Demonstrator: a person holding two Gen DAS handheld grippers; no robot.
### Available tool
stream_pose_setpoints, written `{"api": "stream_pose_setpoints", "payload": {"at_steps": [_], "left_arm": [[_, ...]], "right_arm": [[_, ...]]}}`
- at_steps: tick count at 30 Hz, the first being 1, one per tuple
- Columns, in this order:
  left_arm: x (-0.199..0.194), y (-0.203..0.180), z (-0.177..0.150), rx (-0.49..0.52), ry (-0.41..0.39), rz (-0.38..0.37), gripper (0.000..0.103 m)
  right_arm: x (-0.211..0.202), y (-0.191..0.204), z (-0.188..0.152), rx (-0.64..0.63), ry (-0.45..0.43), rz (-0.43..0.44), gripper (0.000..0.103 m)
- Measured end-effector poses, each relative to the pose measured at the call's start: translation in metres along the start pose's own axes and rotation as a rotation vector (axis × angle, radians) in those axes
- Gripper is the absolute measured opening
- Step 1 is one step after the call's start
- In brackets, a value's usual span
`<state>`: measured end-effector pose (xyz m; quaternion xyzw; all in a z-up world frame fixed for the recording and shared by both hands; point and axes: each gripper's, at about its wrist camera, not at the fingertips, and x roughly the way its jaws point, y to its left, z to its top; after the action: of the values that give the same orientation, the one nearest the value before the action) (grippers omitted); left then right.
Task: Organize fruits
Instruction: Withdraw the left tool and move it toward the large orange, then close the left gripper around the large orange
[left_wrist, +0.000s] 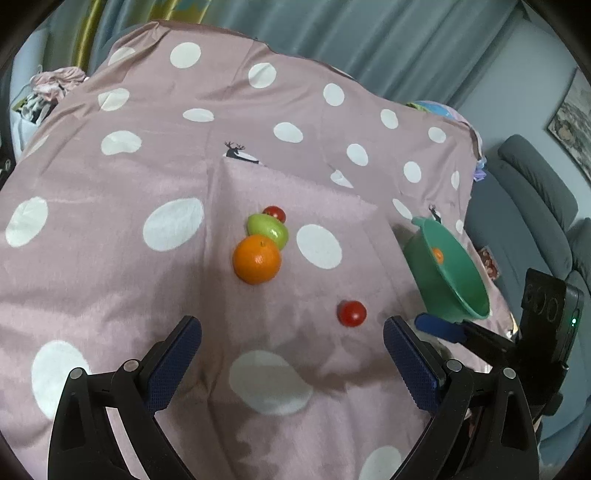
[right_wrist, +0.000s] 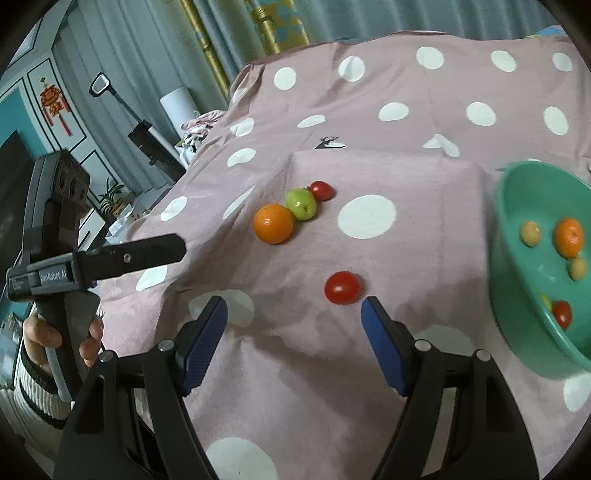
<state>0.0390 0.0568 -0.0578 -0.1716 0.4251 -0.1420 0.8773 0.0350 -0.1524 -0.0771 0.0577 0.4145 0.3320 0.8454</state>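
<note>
Red tomato (right_wrist: 342, 287) lies just ahead of my right gripper (right_wrist: 293, 308) (jaws apart, empty); my left gripper (left_wrist: 291, 328) likewise gapes empty.

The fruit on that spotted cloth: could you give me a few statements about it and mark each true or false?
1. The orange touches the green apple. True.
2. The green bowl is empty. False: several fruits lie in it.
3. A lone red tomato lies apart from the other loose fruit. True.
4. The right gripper holds the tomato. False: its jaws are open with nothing between them.
5. The left gripper is open. True.
</note>
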Motion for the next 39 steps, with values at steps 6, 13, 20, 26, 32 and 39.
{"api": "stream_pose_setpoints", "payload": {"at_steps": [6, 13, 20, 26, 32, 39], "left_arm": [[0.017, 0.003, 0.018, 0.031, 0.021, 0.011, 0.098], [0.041, 0.003, 0.037, 0.085, 0.076, 0.008, 0.098], [0.063, 0.0, 0.051, 0.144, 0.128, 0.005, 0.085], [0.078, 0.005, 0.055, 0.156, 0.17, 0.038, 0.074], [0.09, 0.012, 0.056, 0.148, 0.216, 0.032, 0.063], [0.104, 0.026, 0.058, 0.091, 0.271, 0.024, 0.05]], "right_arm": [[0.028, 0.003, 0.011, -0.018, 0.038, 0.019, 0.075], [0.062, 0.007, 0.03, -0.05, 0.084, 0.048, 0.075], [0.092, 0.008, 0.044, -0.06, 0.129, 0.095, 0.074], [0.109, 0.006, 0.054, -0.032, 0.149, 0.137, 0.071], [0.125, 0.005, 0.061, -0.036, 0.177, 0.138, 0.065], [0.137, 0.008, 0.065, -0.054, 0.195, 0.145, 0.053]]}}
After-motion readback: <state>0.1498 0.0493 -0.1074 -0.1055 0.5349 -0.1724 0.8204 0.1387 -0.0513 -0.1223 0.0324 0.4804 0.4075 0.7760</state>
